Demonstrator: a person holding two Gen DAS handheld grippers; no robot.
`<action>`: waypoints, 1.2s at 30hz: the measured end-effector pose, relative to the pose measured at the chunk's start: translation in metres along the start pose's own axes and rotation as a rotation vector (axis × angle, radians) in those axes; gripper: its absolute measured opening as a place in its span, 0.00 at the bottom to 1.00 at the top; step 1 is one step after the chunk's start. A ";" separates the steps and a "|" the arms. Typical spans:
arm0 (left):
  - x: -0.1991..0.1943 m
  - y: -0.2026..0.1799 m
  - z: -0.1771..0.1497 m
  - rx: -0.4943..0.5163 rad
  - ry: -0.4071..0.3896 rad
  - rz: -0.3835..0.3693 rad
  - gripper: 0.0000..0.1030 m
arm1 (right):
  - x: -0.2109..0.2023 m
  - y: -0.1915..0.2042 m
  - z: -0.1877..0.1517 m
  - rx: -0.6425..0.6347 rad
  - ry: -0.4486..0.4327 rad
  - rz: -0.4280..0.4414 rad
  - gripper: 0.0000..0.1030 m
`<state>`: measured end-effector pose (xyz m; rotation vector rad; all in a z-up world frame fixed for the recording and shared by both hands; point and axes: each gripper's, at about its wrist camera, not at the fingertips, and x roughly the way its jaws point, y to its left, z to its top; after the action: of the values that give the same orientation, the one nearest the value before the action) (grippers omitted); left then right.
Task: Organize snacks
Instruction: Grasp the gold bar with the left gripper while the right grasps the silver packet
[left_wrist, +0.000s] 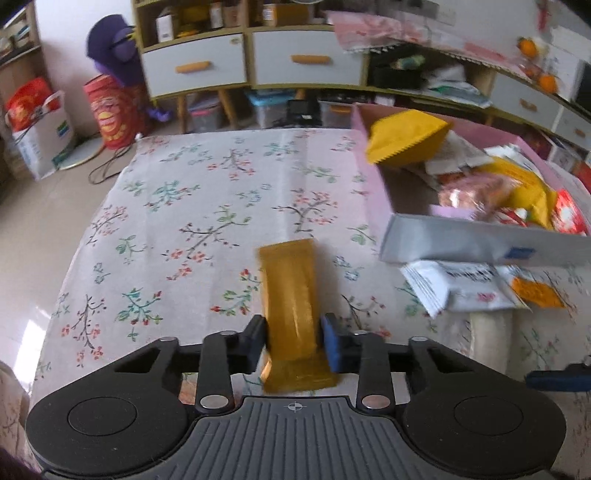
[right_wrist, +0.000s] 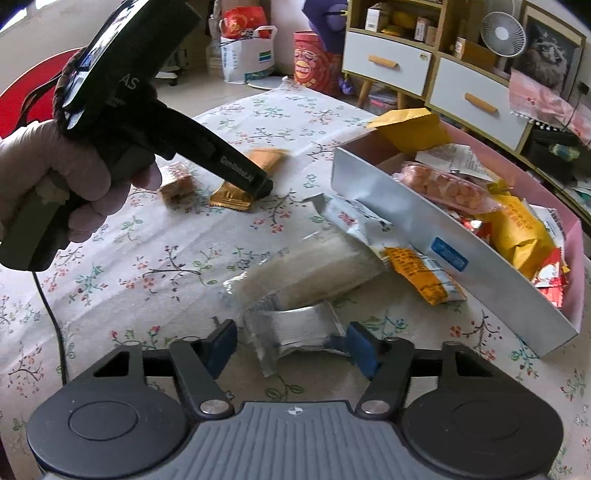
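My left gripper (left_wrist: 293, 343) is shut on a golden snack packet (left_wrist: 290, 288), gripping it near its lower end just over the flowered tablecloth (left_wrist: 184, 206). The right wrist view shows that packet (right_wrist: 231, 197) from the side, under the left gripper's tip, which a gloved hand (right_wrist: 55, 177) holds. My right gripper (right_wrist: 293, 349) stands open around a crumpled silver packet (right_wrist: 295, 328). Its right pad touches the packet and its left pad stands a little apart. A pink and silver box (right_wrist: 406, 225) at the right holds several snack bags.
A long white packet (right_wrist: 314, 266) and an orange-and-white packet (right_wrist: 421, 273) lie beside the box. A small brown snack (right_wrist: 177, 184) lies by the golden one. White drawer cabinets (left_wrist: 251, 62) and red bags (left_wrist: 110, 110) stand beyond the table's far edge.
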<state>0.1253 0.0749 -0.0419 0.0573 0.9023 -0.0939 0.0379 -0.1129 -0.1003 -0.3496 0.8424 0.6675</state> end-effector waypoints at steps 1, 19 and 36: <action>-0.001 -0.001 0.000 0.006 0.003 -0.007 0.26 | 0.000 0.001 0.000 -0.004 0.001 0.006 0.31; -0.018 -0.008 -0.016 0.071 0.036 -0.110 0.25 | -0.014 0.002 0.006 -0.036 -0.002 -0.010 0.03; -0.043 -0.034 -0.047 0.255 0.061 -0.160 0.25 | -0.030 -0.021 -0.010 -0.029 0.087 -0.098 0.32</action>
<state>0.0592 0.0478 -0.0376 0.2266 0.9511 -0.3578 0.0320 -0.1455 -0.0826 -0.4459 0.8933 0.5772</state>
